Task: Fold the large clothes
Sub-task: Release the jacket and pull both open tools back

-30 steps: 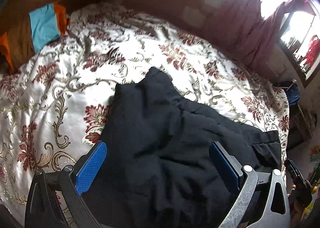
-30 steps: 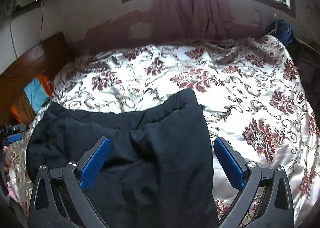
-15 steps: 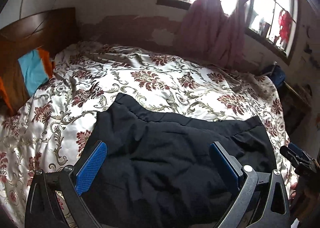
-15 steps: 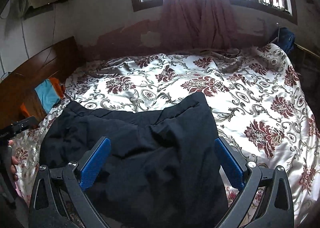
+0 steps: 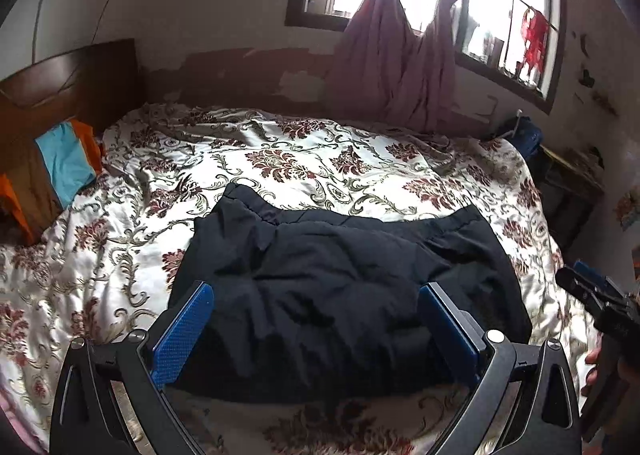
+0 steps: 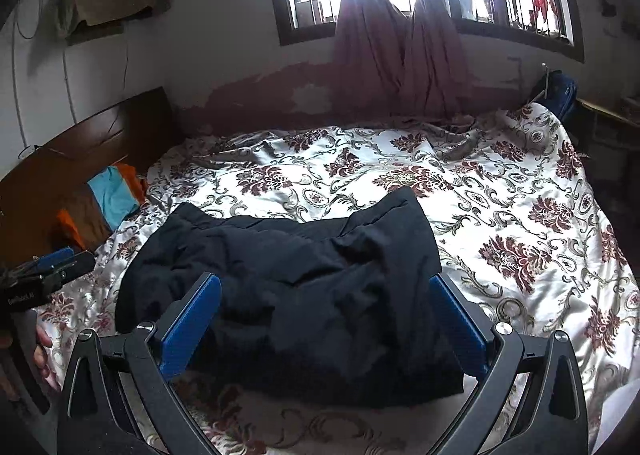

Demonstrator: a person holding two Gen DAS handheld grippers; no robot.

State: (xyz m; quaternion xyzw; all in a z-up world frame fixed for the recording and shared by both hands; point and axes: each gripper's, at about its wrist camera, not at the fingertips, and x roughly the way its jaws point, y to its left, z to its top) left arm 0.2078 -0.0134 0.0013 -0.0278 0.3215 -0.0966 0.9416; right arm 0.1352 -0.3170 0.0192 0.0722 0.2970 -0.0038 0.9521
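Both the left gripper [image 5: 316, 329] and right gripper [image 6: 326, 319] hover with jaws wide, holding nothing; the rumpled black garment [image 5: 340, 295] on the bed [image 5: 120, 255] may bunch unevenly if pinched through several layers.

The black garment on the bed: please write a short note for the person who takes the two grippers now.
Left gripper: open, holding nothing, raised above the near edge of the black garment.
Right gripper: open, holding nothing, also above the near edge.
Garment: lies in a wrinkled, roughly rectangular bundle on the floral bedspread, near the front edge.
Done: it looks at least partly folded; how many folds I cannot tell.
Left: probably smooth the wrinkles and fold again if a smaller bundle is wanted.
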